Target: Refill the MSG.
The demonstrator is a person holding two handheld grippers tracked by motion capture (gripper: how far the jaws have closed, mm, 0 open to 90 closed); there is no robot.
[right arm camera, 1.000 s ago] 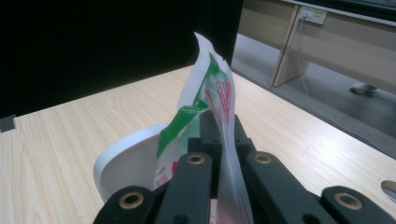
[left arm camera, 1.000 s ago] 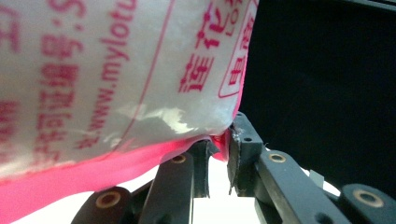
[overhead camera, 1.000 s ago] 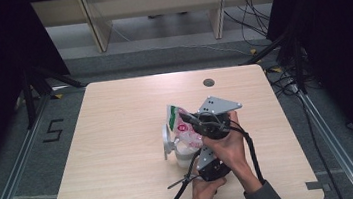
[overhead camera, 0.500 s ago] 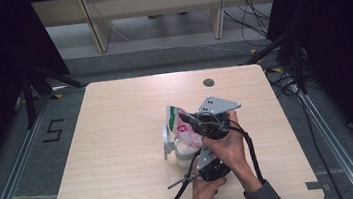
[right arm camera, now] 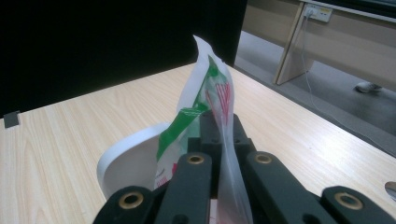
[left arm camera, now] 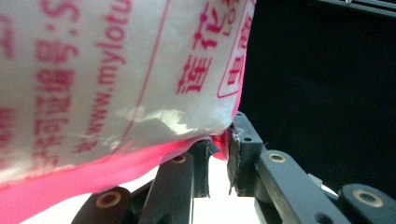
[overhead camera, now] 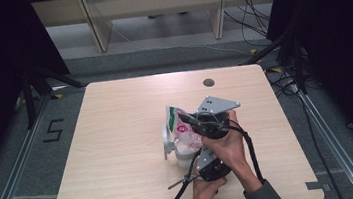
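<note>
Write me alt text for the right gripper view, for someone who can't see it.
The right gripper, seen along its two black jaws, is clamped shut on the thin edge of a white plastic packet with green and red print, which stands up between them. Behind it is a white cup on a light wooden table.

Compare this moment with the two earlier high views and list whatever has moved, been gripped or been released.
Nothing has visibly changed. The right tool stays shut on the printed plastic bag, the left tool stays clamped on the bag's pink edge, and both hands hold over the white cup on the table as before.
</note>
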